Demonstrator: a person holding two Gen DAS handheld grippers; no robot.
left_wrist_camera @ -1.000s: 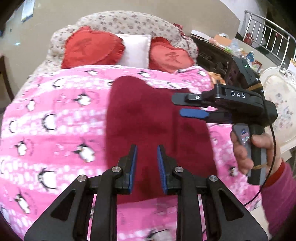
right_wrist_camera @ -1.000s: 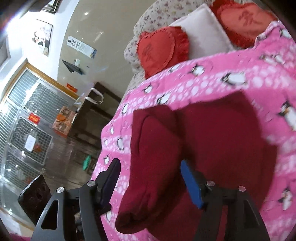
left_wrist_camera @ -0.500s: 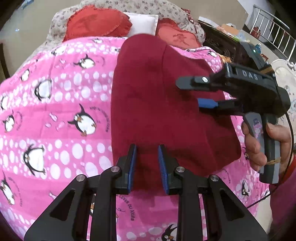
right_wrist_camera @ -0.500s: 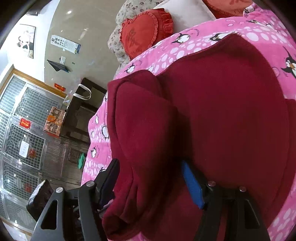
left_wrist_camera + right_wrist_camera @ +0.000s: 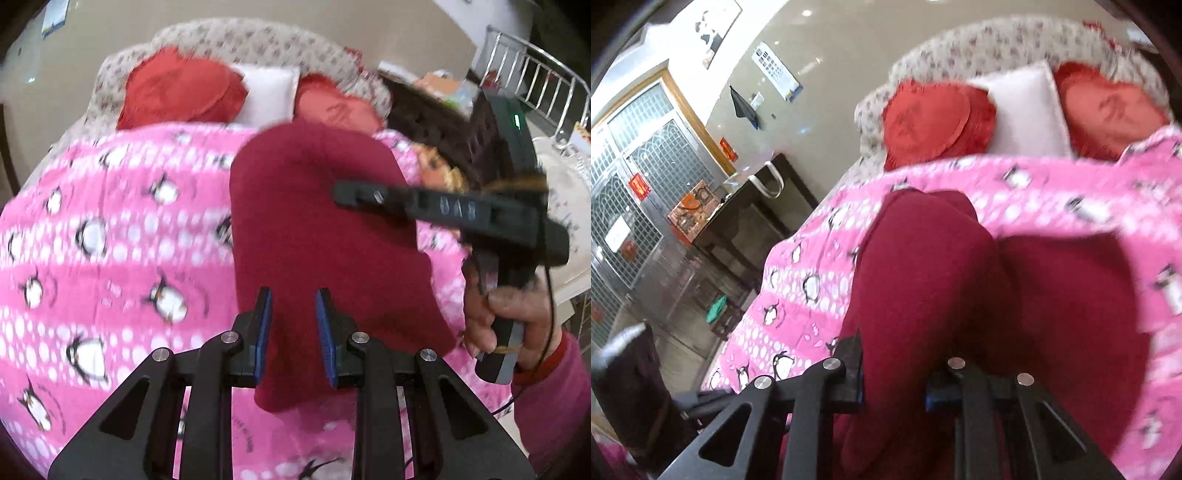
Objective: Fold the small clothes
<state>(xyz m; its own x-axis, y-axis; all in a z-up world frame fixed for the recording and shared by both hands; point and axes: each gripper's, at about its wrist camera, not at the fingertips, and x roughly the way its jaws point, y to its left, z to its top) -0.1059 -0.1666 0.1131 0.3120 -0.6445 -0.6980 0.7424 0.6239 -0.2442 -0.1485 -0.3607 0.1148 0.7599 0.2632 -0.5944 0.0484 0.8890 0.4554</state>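
A dark red garment (image 5: 317,240) lies folded lengthwise on a pink penguin blanket (image 5: 110,258). It also shows in the right wrist view (image 5: 960,295), with one fold bulging up. My left gripper (image 5: 293,325) has its jaws a narrow gap apart, with the garment's near edge between the blue pads. My right gripper (image 5: 894,373) has a thick fold of the garment between its jaws. In the left wrist view the right gripper (image 5: 443,210) reaches over the garment from the right.
Two red heart cushions (image 5: 177,92) and a white pillow (image 5: 266,92) lie at the bed's head. A dark side table (image 5: 746,221) stands left of the bed, a metal rail (image 5: 535,85) at the right.
The right gripper's jaws have narrowed around the garment's fold. Both grippers have risen and pulled back, and the garment's near edge has lifted with them. The left jaws are slightly wider.
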